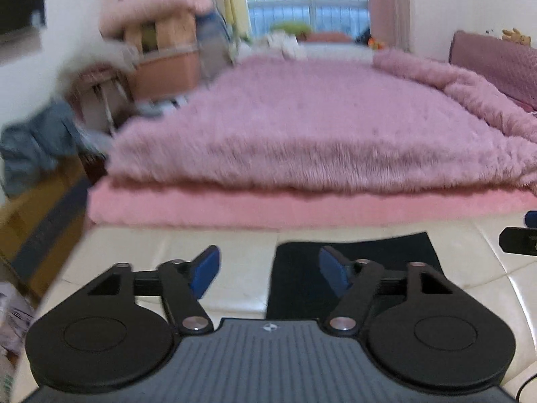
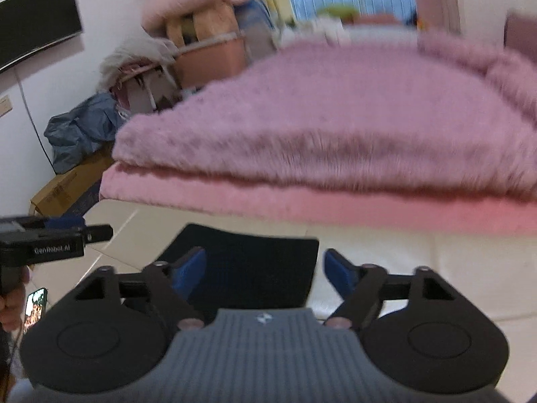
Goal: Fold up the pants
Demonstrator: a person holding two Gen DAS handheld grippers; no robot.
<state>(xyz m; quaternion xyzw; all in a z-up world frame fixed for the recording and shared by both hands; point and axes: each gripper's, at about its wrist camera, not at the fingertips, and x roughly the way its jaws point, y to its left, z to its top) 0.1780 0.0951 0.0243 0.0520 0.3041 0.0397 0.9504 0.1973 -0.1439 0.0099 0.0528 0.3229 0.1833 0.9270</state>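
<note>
The black pants (image 1: pixel 302 278) lie folded into a flat rectangle on a cream leather surface (image 1: pixel 141 252). My left gripper (image 1: pixel 268 258) hovers above their left edge, open, with nothing between its blue pads. In the right wrist view the same pants (image 2: pixel 248 268) lie under my right gripper (image 2: pixel 265 257), which is also open and empty. The left gripper (image 2: pixel 57 238) shows at the left edge of that view, apart from the cloth. A bit of the right gripper (image 1: pixel 518 245) shows at the right edge of the left wrist view.
A fluffy pink blanket (image 1: pixel 319 127) covers the bed just beyond the cream surface (image 2: pixel 436 268). A cardboard box (image 2: pixel 60 194) and a heap of blue cloth (image 2: pixel 80 127) sit at the left. A lit phone (image 2: pixel 35 302) and a hand (image 2: pixel 13 305) are at the lower left.
</note>
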